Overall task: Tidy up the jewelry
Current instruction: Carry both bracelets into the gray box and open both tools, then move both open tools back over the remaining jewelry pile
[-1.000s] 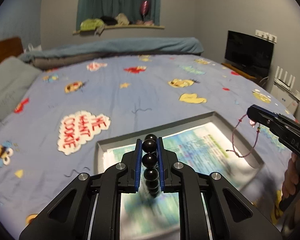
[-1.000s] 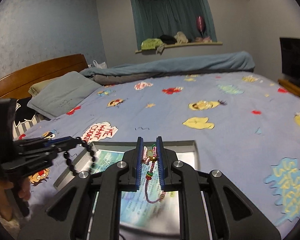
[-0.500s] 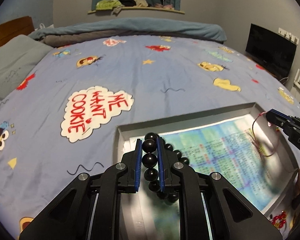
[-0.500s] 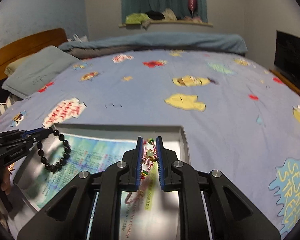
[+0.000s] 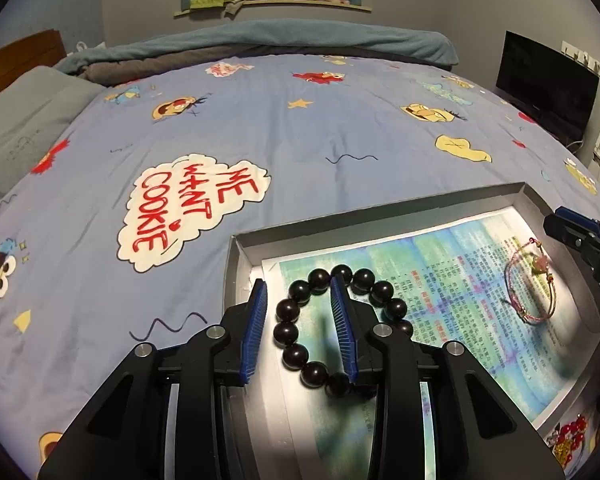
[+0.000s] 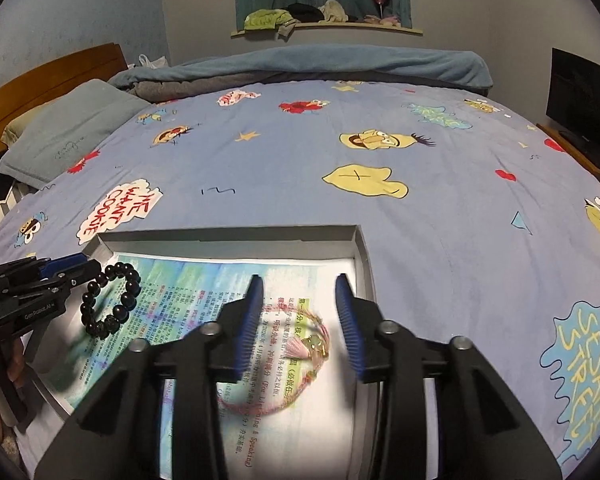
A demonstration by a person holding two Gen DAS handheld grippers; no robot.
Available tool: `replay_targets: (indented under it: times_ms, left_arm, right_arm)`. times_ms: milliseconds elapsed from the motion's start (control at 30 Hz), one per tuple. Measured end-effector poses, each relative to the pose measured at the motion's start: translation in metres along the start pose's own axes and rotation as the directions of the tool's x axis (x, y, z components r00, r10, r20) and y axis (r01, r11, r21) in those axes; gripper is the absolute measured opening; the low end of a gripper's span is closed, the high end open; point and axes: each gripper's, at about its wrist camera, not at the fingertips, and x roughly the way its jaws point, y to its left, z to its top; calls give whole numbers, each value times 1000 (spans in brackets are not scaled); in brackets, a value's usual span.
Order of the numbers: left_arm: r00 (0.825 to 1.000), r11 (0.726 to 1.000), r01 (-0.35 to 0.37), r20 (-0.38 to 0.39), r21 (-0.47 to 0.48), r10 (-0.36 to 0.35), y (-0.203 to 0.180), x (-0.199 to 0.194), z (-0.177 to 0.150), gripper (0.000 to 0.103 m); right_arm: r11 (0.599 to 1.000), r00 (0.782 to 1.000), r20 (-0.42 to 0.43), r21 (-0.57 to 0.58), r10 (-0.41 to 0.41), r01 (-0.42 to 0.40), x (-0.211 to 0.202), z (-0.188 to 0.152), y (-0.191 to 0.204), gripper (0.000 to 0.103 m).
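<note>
Bead bracelet [image 5: 340,328] in tray [image 5: 232,276] | left claw [image 5: 300,332] angled down, just opened, astride | right claw [image 6: 300,320] likewise over cord bracelet [image 6: 296,360]

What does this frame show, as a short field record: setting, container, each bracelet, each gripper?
setting: bed with blue cartoon sheet
container: shallow grey tray, printed sheet inside
black bead bracelet: lying in tray, left end
pink cord bracelet: lying in tray, right end
left gripper: jaws just opened, bracelet released
right gripper: jaws just opened, bracelet released
</note>
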Motion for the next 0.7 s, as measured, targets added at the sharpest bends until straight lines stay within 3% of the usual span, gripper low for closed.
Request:
replay_targets:
  times_ms: [100,167,233,333,400,533,700]
  left_arm:
    - [1000,1000,-4,4,3,4,-2,-6,0,41]
    - [1000,1000,-5,12,0,5,-3,-11,-1,45]
    - [1000,1000,-8,23,-7,9,-3,-18,-1,57]
    - [999,1000,-16,37,-13,17,-3,-29,-2,62]
    - [998,999,-16,54,-29,17,-2,-39,-4,76]
    - [997,999,-37,64,-33,39,-5,-54,-7,80]
    - [998,999,-41,56,-11,41,-9,-80,-17,80]
  right_arm:
    - [1000,1000,13,3,12,-12,-6,1,-1,44]
    - [1000,1000,18,3,14,-14,-11,1,-1,54]
    - [1000,999,30,8,18,-18,-18,1,-3,58]
    - [999,999,44,21,23,-24,-30,0,-5,68]
    - [999,998,61,32,18,-20,-40,1,-7,78]
    - [999,995,94,40,15,-19,-63,0,-8,96]
    - [1000,996,86,22,21,-22,-92,-5,-4,97]
